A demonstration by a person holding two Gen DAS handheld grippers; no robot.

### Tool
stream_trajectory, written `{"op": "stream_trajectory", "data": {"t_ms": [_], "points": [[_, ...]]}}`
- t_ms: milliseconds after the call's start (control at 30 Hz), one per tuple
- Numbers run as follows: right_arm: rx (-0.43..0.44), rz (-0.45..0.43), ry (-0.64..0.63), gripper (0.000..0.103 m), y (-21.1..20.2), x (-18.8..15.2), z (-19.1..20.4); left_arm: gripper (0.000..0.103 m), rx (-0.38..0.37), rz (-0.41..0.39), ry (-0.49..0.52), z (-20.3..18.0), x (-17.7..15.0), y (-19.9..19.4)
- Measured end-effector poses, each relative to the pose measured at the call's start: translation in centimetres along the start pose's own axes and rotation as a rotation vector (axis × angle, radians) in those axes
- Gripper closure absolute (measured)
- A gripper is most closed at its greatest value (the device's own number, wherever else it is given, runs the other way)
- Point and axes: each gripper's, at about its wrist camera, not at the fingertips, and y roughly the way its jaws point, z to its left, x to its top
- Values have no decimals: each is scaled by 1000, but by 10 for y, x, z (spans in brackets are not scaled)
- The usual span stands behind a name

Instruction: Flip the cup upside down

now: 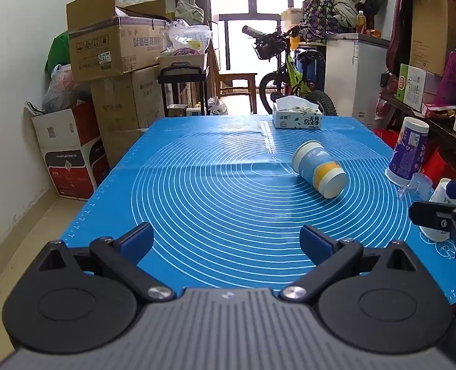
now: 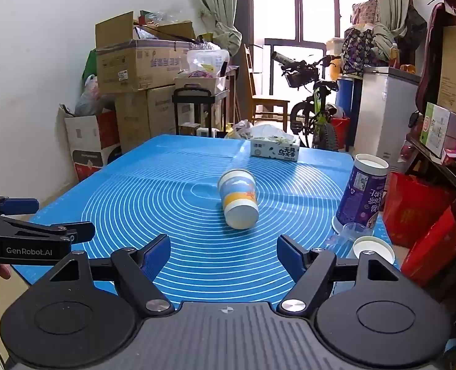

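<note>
A blue, white and yellow paper cup [image 1: 318,169] lies on its side on the blue mat [image 1: 197,191], its closed base toward me. It also shows in the right wrist view [image 2: 238,202], mid-mat. My left gripper [image 1: 226,240] is open and empty, well short of the cup and to its left. My right gripper [image 2: 223,254] is open and empty, in line with the cup and a short way before it. The right gripper's fingers [image 1: 437,212] show at the right edge of the left wrist view.
A purple paper cup [image 2: 362,195] stands upside down at the mat's right edge, with a clear plastic cup [image 2: 348,231] and a white cup [image 2: 372,248] beside it. A tissue box [image 2: 274,149] sits at the far edge. Boxes and a bicycle stand beyond the table.
</note>
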Motion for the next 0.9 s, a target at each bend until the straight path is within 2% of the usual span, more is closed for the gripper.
{"op": "stream_trajectory", "data": {"t_ms": [900], "points": [[5,15,-18,22,3,-2,0,3,11,3,7,0,0,1]]}}
